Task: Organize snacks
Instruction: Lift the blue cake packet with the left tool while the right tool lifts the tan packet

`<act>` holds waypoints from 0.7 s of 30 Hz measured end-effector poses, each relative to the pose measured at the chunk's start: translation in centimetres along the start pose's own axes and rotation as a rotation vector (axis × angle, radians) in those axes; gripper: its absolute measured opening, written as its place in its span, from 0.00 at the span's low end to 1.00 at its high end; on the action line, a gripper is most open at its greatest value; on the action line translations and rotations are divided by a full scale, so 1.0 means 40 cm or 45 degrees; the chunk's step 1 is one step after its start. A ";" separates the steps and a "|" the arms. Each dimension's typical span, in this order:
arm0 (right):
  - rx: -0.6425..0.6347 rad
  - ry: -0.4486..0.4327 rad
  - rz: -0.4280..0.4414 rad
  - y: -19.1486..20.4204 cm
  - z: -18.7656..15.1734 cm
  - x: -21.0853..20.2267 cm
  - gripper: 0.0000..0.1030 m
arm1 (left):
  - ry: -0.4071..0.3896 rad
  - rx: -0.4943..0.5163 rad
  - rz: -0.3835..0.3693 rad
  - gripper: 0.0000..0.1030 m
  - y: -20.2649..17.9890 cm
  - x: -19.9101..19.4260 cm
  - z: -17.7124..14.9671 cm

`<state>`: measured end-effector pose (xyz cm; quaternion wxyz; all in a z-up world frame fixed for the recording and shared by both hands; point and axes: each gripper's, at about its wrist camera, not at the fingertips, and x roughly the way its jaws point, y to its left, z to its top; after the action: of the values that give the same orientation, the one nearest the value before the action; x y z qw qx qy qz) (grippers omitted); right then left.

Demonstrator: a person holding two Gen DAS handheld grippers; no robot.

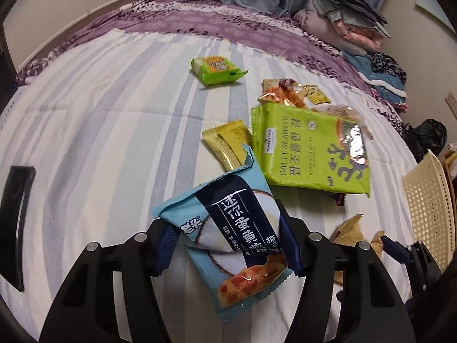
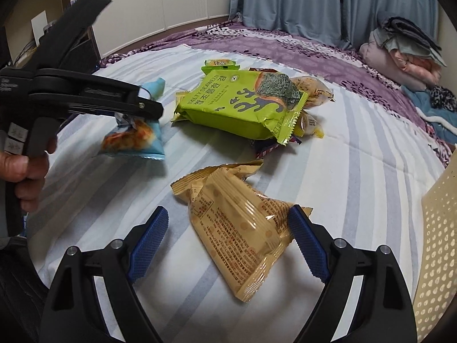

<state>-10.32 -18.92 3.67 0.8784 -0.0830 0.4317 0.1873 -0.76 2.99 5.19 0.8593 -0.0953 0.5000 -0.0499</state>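
- Snacks lie in a loose pile on the striped bed sheet (image 1: pixel 100 100), near the middle of the bed.
- Left tongs (image 1: pixel 225 245) are squeezed onto a blue egg-roll snack bag (image 1: pixel 228 228) and hold it up off the sheet. Both blue pads press into the soft, puffy bag.
- Right tongs (image 2: pixel 228 237) are wide open. A tan crinkly snack bag (image 2: pixel 242 225) lies between the pads. The right pad looks like it just touches the bag, the left pad does not, so nothing is held yet.
- In the right view, a big green seaweed pack (image 2: pixel 242 108) sits at 12 o'clock from the tan bag. It is flat, boxy and shiny, and it rests on top of smaller wrappers.
- A small green cracker pack (image 1: pixel 217 68) lies alone, at 11 o'clock from the seaweed pack in the left view.
- A cream plastic basket (image 2: pixel 440 243) with little holes stands at 3 o'clock, at the edge of the bed.
- I think the step now is picking up bags. Next the blue bag likely goes to the basket, and the right tongs must close on the tan bag gently, since it is thin and slippery.
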 end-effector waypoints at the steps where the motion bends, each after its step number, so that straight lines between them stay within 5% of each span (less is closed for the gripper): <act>1: 0.013 -0.010 0.020 -0.007 0.003 -0.004 0.84 | -0.010 0.017 -0.009 0.61 -0.003 -0.015 0.003; 7: -0.033 0.019 0.149 -0.029 0.030 0.026 0.88 | -0.050 0.079 -0.071 0.61 -0.035 -0.065 0.021; 15: -0.145 0.136 0.091 -0.010 0.012 0.079 0.87 | -0.060 0.128 -0.115 0.61 -0.075 -0.092 0.015; 21: 0.033 0.099 0.093 -0.043 0.012 0.062 0.52 | -0.084 0.164 -0.118 0.61 -0.098 -0.114 0.016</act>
<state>-7.90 -19.72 1.96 0.8547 -0.0629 0.4705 0.2101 -2.42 0.04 10.21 0.8763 -0.0645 0.4624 -0.1188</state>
